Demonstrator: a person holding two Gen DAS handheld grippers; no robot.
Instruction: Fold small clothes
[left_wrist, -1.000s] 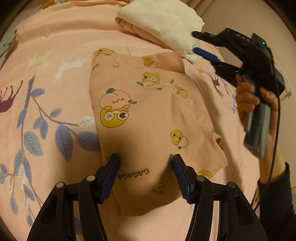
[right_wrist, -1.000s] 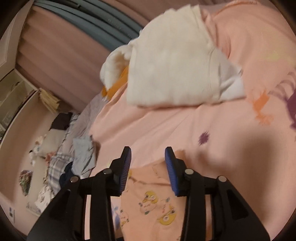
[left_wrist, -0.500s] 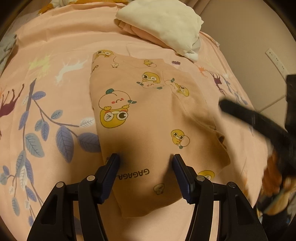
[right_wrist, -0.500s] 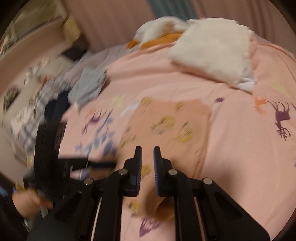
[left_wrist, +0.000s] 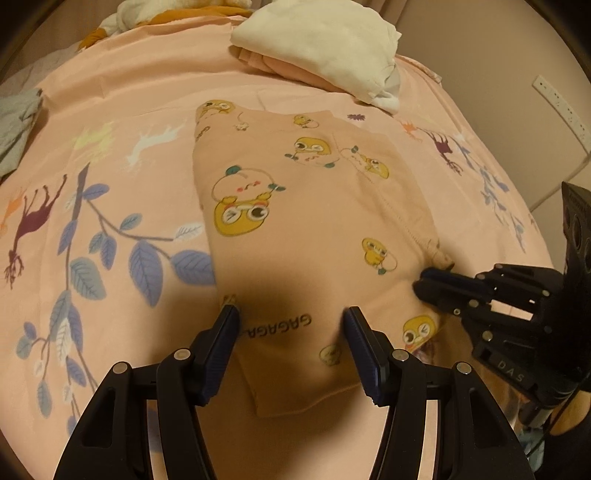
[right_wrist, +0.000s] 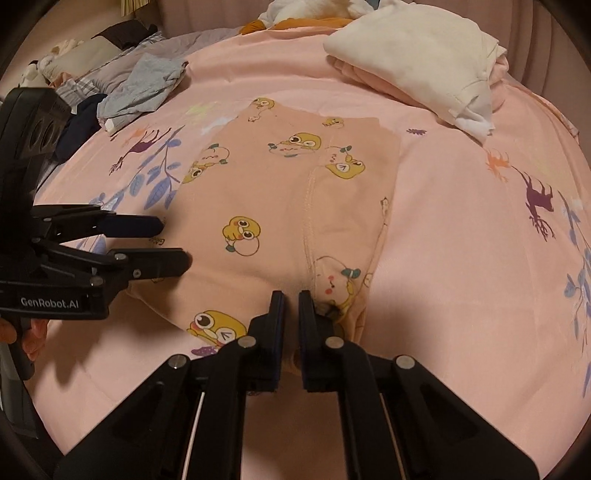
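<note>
A small peach garment with yellow cartoon ducks (left_wrist: 314, 229) lies flat on the pink bedsheet; it also shows in the right wrist view (right_wrist: 280, 206). My left gripper (left_wrist: 291, 317) is open, its fingers resting astride the garment's near hem by the "GAGAGA" print. My right gripper (right_wrist: 290, 301) has its jaws nearly closed, with a thin gap, at the garment's near right edge by the seam; no cloth shows between them. In the left wrist view the right gripper (left_wrist: 424, 286) touches the garment's right corner.
A folded stack of white and pink clothes (left_wrist: 325, 48) lies at the far end of the bed (left_wrist: 110, 122). A heap of unfolded grey, blue and dark clothes (right_wrist: 122, 85) lies far left. A wall with a socket (left_wrist: 554, 103) borders the right.
My right gripper swung down from near the folded stack to the garment's near right edge and narrowed its jaws. My left gripper stayed put.
</note>
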